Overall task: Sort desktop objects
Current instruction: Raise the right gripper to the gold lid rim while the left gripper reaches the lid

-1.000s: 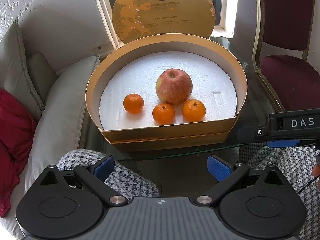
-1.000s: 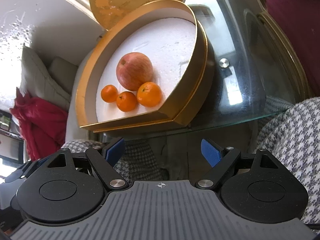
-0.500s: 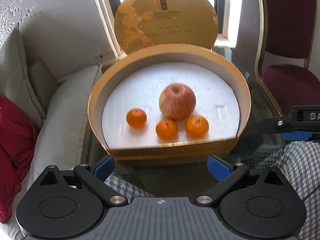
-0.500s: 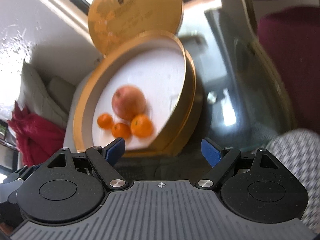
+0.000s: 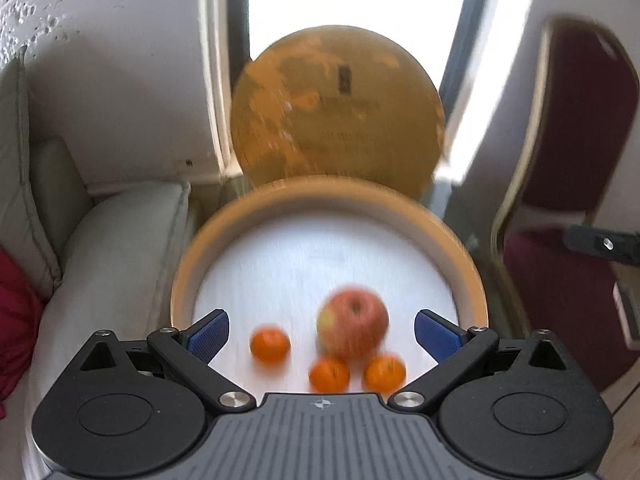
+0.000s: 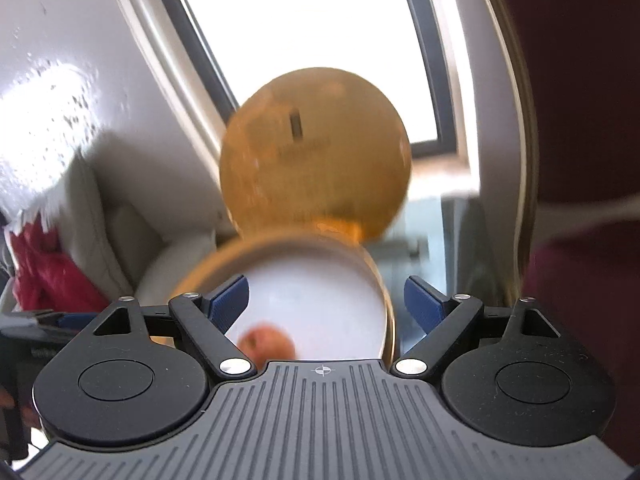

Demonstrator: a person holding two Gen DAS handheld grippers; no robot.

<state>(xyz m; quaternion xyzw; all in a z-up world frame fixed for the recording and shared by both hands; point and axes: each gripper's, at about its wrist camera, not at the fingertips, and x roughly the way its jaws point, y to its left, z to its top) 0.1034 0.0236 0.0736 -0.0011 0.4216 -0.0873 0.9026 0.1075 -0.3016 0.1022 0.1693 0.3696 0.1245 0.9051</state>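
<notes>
On my left wrist feed, the apple sits on the white foam liner of the round gold box, toward the 6 o'clock edge of the liner. Three tangerines lie around its near side: one apart at its 9 o'clock, one at its 7 o'clock and one at its 5 o'clock, the last two close against it, though blur keeps me from telling if they touch. My left gripper has its blue-padded fingers spread wide with nothing between them but the view of the fruit. The box lid stands upright at the box's 12 o'clock, leaning against the window frame. A pale sofa cushion lies at 9 o'clock, a maroon chair at 3 o'clock.

On the right wrist feed, my right gripper is likewise wide open and empty. Only the apple peeks above the gripper body at 6 o'clock, inside the box, with the lid above it. A red cloth shows at 9 o'clock.
</notes>
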